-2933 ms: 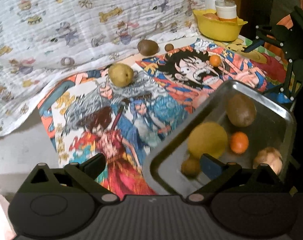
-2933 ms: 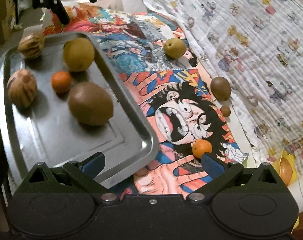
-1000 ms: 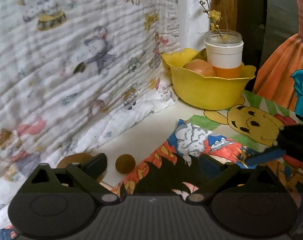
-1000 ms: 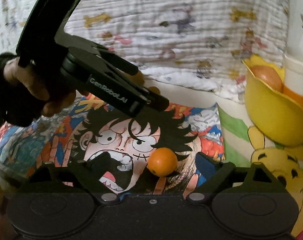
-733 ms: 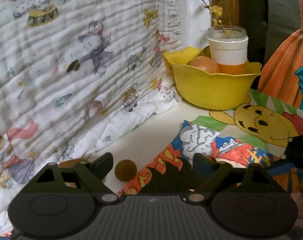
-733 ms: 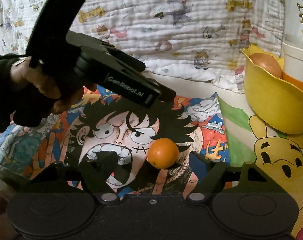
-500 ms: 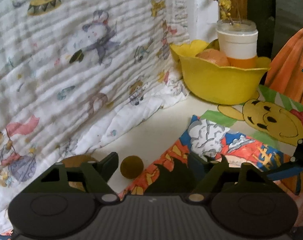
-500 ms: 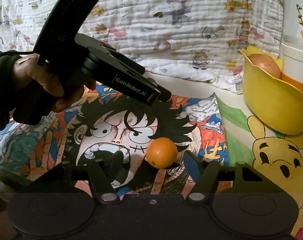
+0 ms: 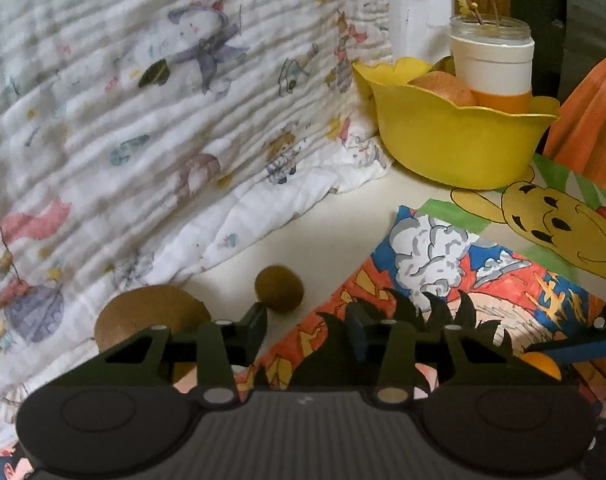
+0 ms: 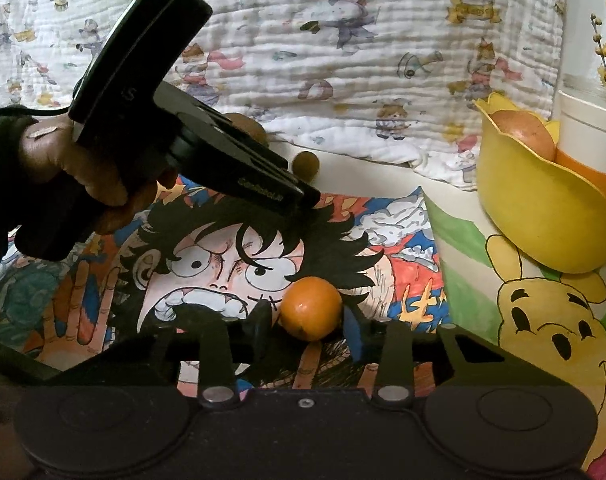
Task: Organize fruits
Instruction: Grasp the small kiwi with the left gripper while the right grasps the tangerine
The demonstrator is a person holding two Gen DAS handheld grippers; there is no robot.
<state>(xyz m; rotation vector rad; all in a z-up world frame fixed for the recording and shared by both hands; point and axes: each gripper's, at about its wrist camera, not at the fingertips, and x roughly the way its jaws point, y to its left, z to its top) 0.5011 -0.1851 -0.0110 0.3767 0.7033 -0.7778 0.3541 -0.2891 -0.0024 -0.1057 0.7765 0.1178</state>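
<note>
A small orange point(image 10: 311, 307) lies on the cartoon mat between the fingers of my right gripper point(image 10: 309, 326), whose jaws stand close around it. My left gripper point(image 9: 307, 326) hovers partly closed and empty just short of a small brown round fruit point(image 9: 279, 288) on the white tabletop; it also shows in the right wrist view point(image 10: 305, 164). A larger kiwi point(image 9: 151, 316) lies to its left by the blanket. In the right wrist view the left gripper's body point(image 10: 207, 152) hides most of that kiwi.
A yellow bowl point(image 9: 459, 140) with an apple-like fruit point(image 9: 443, 88) and a white-and-orange jar point(image 9: 491, 68) stands at the back right. A printed blanket point(image 9: 163, 100) rises behind the fruit. A Winnie-the-Pooh mat point(image 10: 543, 320) lies to the right.
Both grippers moved from over the tray to the back of the table. Their jaws have narrowed: the right around the orange, the left near the small brown fruit.
</note>
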